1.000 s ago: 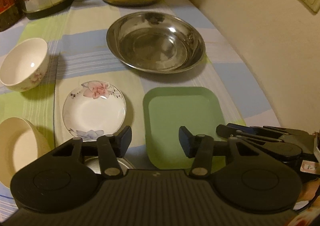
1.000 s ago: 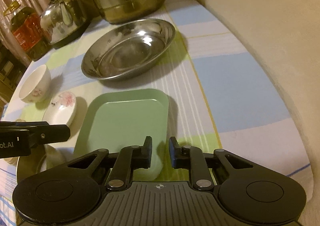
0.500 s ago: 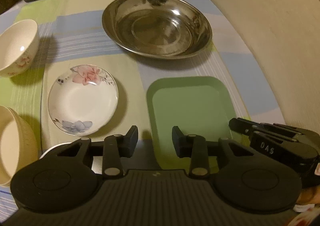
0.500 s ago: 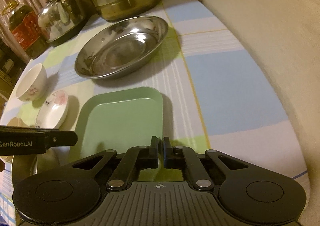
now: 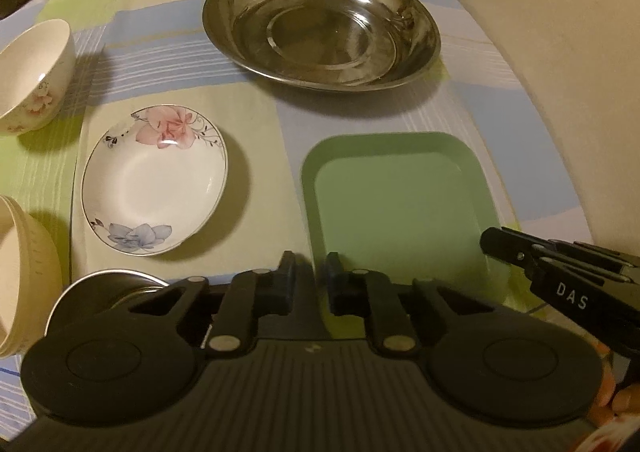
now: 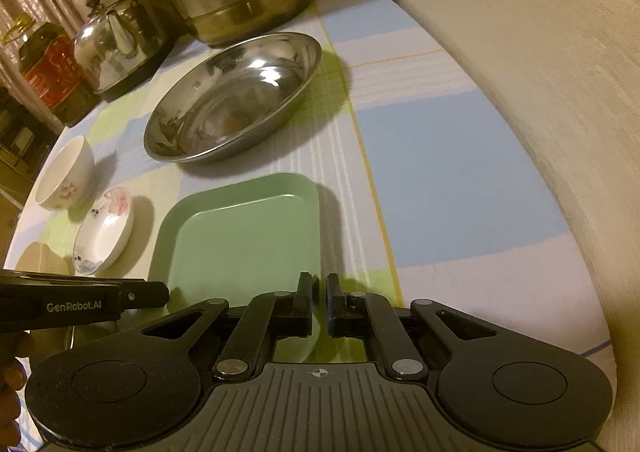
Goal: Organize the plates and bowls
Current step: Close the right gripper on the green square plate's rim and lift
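Left wrist: checked tablecloth [image 5: 168, 52], beige wall [image 5: 560, 32]

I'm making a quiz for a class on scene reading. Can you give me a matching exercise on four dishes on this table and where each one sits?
Things:
1. large round steel basin
2. green rectangular tray
3. small white floral saucer
4. white floral bowl

Places:
A. nearest, at both grippers' tips
B. far, before the big pot
C. left of the tray
D. left edge, beyond the saucer

Pairs: 1-B, 2-A, 3-C, 4-D
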The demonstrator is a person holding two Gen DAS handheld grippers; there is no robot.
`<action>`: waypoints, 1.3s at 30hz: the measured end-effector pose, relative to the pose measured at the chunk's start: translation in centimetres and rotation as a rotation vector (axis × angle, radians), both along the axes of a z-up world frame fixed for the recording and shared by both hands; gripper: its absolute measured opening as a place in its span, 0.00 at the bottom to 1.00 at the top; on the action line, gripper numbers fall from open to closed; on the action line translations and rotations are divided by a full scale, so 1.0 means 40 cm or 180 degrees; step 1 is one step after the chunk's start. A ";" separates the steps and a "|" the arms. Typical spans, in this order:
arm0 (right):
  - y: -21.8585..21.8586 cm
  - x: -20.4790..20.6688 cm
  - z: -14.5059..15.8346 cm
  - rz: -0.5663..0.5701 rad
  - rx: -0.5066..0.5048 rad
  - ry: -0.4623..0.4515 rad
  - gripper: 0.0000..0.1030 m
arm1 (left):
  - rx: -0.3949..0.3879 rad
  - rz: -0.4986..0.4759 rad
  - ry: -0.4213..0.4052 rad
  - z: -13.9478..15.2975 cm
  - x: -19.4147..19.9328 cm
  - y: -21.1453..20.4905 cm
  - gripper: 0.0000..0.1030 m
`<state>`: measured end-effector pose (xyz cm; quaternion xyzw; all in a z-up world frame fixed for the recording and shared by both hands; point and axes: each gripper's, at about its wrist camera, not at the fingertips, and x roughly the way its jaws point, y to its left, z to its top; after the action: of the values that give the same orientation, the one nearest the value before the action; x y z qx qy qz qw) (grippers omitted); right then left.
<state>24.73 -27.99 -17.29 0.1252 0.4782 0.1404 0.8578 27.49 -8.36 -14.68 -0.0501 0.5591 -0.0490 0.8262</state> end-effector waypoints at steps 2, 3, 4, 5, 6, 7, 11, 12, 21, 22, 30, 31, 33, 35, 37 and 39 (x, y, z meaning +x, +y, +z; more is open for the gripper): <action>0.001 0.002 -0.001 0.0044 -0.0011 -0.0022 0.05 | -0.0064 0.0035 0.0015 -0.001 -0.002 0.000 0.05; 0.001 0.003 -0.002 0.0068 0.0000 -0.0025 0.04 | -0.0055 0.0047 0.0010 -0.001 -0.002 -0.001 0.05; 0.002 0.003 -0.003 0.0081 -0.0006 -0.0030 0.04 | -0.0039 0.0045 0.0000 0.000 -0.002 -0.003 0.05; 0.003 0.004 -0.003 0.0092 -0.0016 -0.0038 0.04 | -0.0025 0.0046 -0.0011 0.000 -0.003 -0.005 0.05; 0.003 0.004 -0.003 0.0100 -0.0019 -0.0043 0.04 | -0.0018 0.0055 -0.0017 0.000 -0.005 -0.006 0.05; 0.002 0.003 -0.004 0.0104 -0.0014 -0.0044 0.04 | -0.0015 0.0063 -0.0023 0.000 -0.007 -0.006 0.05; -0.003 0.008 -0.005 0.0124 0.0011 -0.0037 0.04 | -0.0021 0.0090 -0.0049 -0.004 -0.009 -0.009 0.05; -0.005 0.009 -0.006 0.0125 0.0019 -0.0035 0.04 | -0.0027 0.0089 -0.0057 -0.003 -0.010 -0.010 0.05; -0.014 0.006 0.019 0.0059 0.0005 -0.0082 0.04 | -0.0112 0.0026 -0.0183 0.026 -0.010 -0.007 0.04; -0.014 0.006 0.026 0.0047 0.0001 -0.0100 0.04 | -0.0118 0.0014 -0.0199 0.031 -0.006 -0.005 0.04; 0.003 0.032 0.084 -0.0090 0.0010 -0.0213 0.04 | -0.0186 -0.0085 -0.0378 0.085 0.046 0.020 0.04; 0.004 0.039 0.090 -0.0105 0.0019 -0.0224 0.04 | -0.0193 -0.0090 -0.0409 0.092 0.054 0.026 0.04; 0.011 0.052 0.105 -0.0120 0.0022 -0.0271 0.04 | -0.0203 -0.0088 -0.0460 0.104 0.072 0.037 0.04; 0.021 0.070 0.117 -0.0115 0.0007 -0.0321 0.04 | -0.0205 -0.0082 -0.0499 0.112 0.092 0.045 0.04; 0.032 0.093 0.125 -0.0112 0.0008 -0.0358 0.04 | -0.0193 -0.0072 -0.0536 0.117 0.113 0.056 0.04; 0.044 0.118 0.130 -0.0100 0.0001 -0.0396 0.04 | -0.0184 -0.0044 -0.0573 0.122 0.142 0.065 0.04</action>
<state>29.45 -26.23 -12.10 0.1239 0.4220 0.1345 0.8880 33.15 -5.78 -9.80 -0.0654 0.4812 -0.0752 0.8709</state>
